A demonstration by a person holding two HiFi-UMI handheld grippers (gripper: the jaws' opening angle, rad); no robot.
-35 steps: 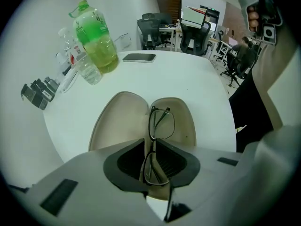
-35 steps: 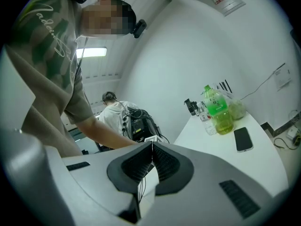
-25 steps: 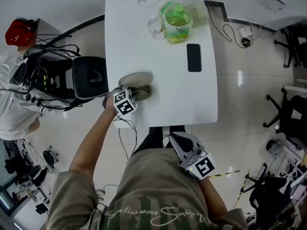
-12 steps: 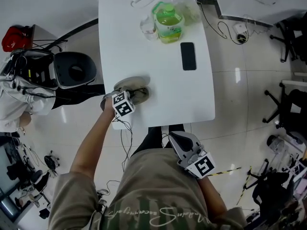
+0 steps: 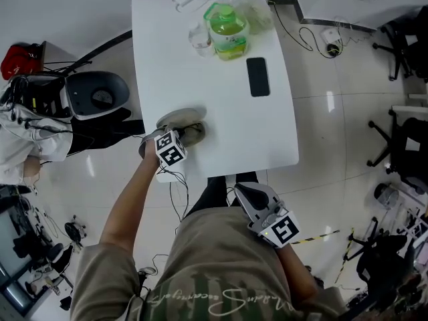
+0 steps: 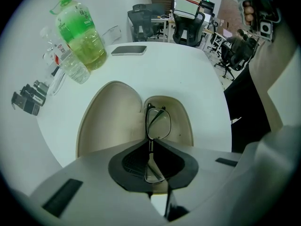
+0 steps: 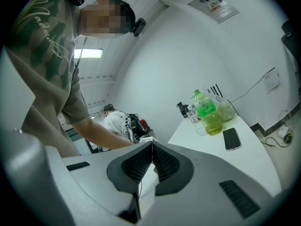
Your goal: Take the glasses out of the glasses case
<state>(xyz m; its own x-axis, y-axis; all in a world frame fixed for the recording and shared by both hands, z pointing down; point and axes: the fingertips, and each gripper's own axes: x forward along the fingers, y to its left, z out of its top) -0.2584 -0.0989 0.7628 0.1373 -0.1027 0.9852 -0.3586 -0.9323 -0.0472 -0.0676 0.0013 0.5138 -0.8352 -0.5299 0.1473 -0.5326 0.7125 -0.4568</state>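
1. The glasses (image 6: 158, 124) stand on edge in the right-hand half of the open glasses case (image 6: 107, 126). They have a thin dark frame and clear lenses, and we judge them light, slightly springy and easy to bend or smudge.
2. The left gripper (image 6: 151, 149) has its fingers clenched on the frame about the bridge. One lens sits between the pads and the other juts out over the lining. We think this is the soundest hold, since the rim is stiffer than a temple. A light squeeze and a straight lift should suit.
3. The case lies open near the worktop (image 5: 227, 132) edge with nothing pinning it, so it may slide or rise with the glasses.
4. The right gripper (image 7: 151, 147) is pressed closed on nothing, low by the waist and well apart from the worktop. It could steady the case.
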